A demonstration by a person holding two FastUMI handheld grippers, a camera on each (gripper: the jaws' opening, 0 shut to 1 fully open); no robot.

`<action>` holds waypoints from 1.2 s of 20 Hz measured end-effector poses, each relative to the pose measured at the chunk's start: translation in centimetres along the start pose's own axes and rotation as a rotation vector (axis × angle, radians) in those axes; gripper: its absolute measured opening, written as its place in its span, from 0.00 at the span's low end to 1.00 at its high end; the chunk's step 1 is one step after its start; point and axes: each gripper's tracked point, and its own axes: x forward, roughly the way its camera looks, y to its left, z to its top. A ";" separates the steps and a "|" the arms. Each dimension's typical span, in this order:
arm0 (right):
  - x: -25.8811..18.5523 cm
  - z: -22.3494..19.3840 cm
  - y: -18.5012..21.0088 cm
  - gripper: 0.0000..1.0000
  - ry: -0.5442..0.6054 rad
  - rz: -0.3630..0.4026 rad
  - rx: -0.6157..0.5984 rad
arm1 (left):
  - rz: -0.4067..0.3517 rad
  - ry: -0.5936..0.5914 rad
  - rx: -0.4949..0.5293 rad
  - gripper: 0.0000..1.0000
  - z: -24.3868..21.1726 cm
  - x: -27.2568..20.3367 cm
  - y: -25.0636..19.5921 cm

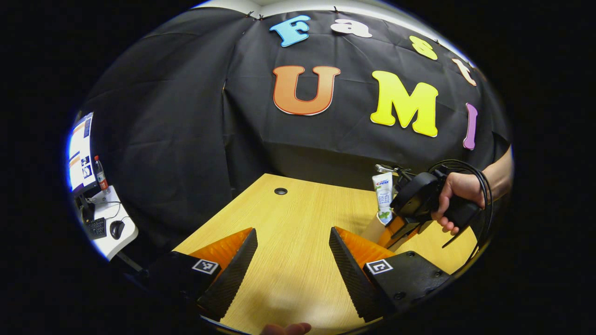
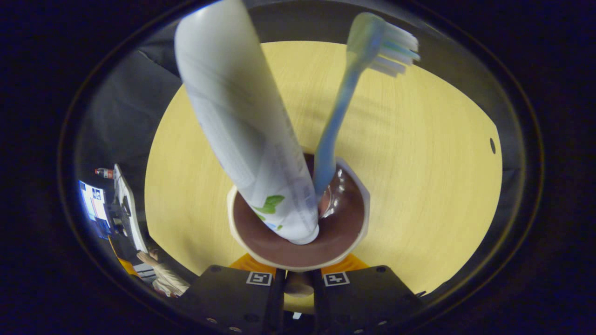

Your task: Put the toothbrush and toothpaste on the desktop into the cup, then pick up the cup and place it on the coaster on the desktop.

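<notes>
In the right gripper view I look straight down into a beige cup [image 2: 356, 232] with a dark brown inside. A white toothpaste tube [image 2: 242, 121] and a light blue toothbrush [image 2: 335, 125] stand in it, leaning outward. My right gripper [image 2: 298, 274] is shut on the cup's near side, at the rim. In the left gripper view the same cup [image 1: 375, 228] is at the right over the wooden desk [image 1: 288, 209], with the toothpaste [image 1: 384, 197] sticking up and the right gripper [image 1: 396, 230] held by a hand [image 1: 458, 195]. My left gripper [image 1: 293, 260] is open above the bare desk.
A small round cable hole [image 1: 281, 191] lies in the desktop toward the back. Off the desk's left edge stands a white side table [image 1: 116, 223] with a monitor [image 1: 80, 153], keyboard, mouse and a bottle [image 1: 100, 174]. Black cloth walls close the back.
</notes>
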 end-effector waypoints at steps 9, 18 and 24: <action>3.0 -0.5 1.8 0.24 0.019 -0.083 -0.082 | -0.032 -0.008 0.044 0.99 0.2 -0.2 -0.5; 3.2 -0.6 1.9 0.57 0.010 -0.094 -0.074 | -0.081 -0.001 0.067 0.98 0.4 -0.2 -1.8; 0.0 -1.0 1.6 0.98 -0.058 -0.065 -0.051 | -0.124 -0.008 0.083 0.98 1.4 -0.2 -3.4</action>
